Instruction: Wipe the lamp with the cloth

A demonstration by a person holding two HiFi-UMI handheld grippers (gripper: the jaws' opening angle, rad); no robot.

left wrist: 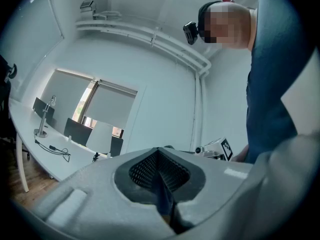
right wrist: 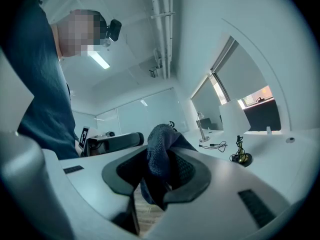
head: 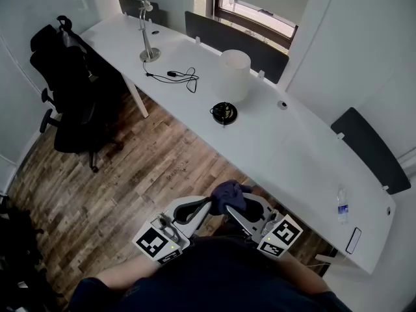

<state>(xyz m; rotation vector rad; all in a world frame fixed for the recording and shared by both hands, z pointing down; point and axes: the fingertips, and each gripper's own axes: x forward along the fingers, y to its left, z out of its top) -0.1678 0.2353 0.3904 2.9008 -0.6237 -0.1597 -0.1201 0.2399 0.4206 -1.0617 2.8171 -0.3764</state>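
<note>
The lamp stands on the long white desk (head: pixel 273 142): a white shade (head: pixel 234 75) over a black round base (head: pixel 224 113), also seen with its shade (right wrist: pixel 234 116) far off in the right gripper view. Close to my body, my right gripper (head: pixel 234 207) is shut on a dark blue cloth (head: pixel 229 195), which bunches up above the jaws (right wrist: pixel 159 149). My left gripper (head: pixel 205 207) sits beside it, jaws shut with nothing seen between them (left wrist: pixel 160 159). Both grippers hang over the wooden floor, well short of the desk.
A silver desk lamp (head: pixel 148 41) and a black cable (head: pixel 181 77) lie at the desk's far left. A black office chair (head: pixel 68 83) stands left of the desk. A water bottle (head: pixel 342 205) is near the right end. Dark panels (head: pixel 227 38) line the back edge.
</note>
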